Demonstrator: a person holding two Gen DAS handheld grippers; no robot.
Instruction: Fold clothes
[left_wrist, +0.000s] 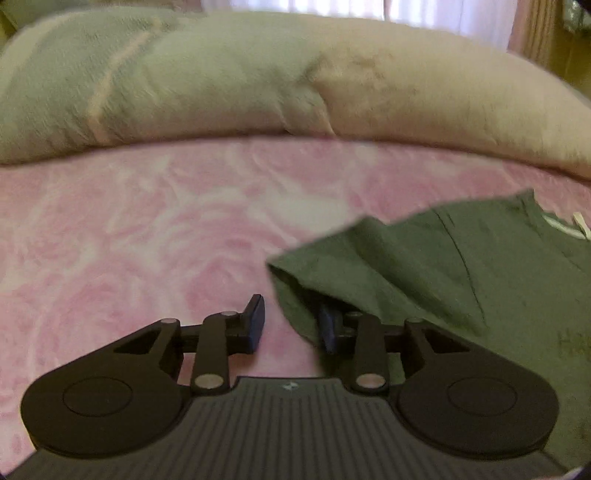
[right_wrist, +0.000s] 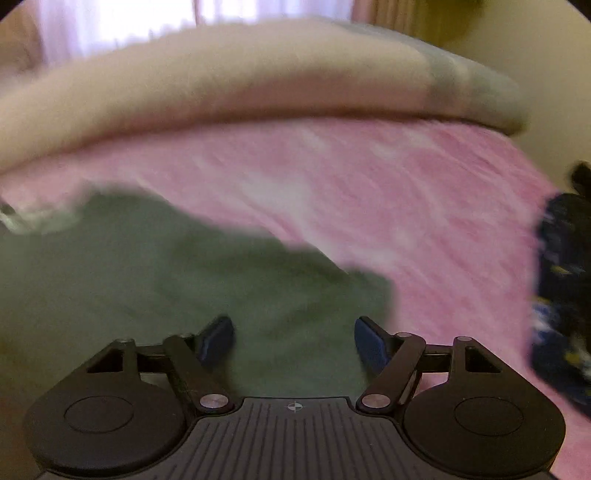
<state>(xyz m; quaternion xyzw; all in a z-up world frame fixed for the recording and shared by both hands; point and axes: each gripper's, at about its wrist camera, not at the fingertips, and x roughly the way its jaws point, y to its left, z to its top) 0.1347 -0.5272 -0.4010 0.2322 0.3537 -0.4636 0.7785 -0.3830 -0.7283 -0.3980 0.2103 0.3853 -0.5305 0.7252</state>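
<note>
Green garment (left_wrist: 461, 266), a T-shirt by its look, lies spread on the pink rose-patterned bed cover (left_wrist: 147, 240), one sleeve flopped toward the left hand-held gripper (left_wrist: 291, 325). Left hand-held gripper: jaws partly apart, right finger tucked under the sleeve edge, nothing pinched. Right hand-held gripper (right_wrist: 293, 339): jaws wide, empty, above the cloth; beige rolled duvet (left_wrist: 295, 81) behind.

Bare pink bedspread (left_wrist: 129, 240) left of green shirt (left_wrist: 461, 266), rolled blanket (left_wrist: 258, 81) blocking behind
</note>
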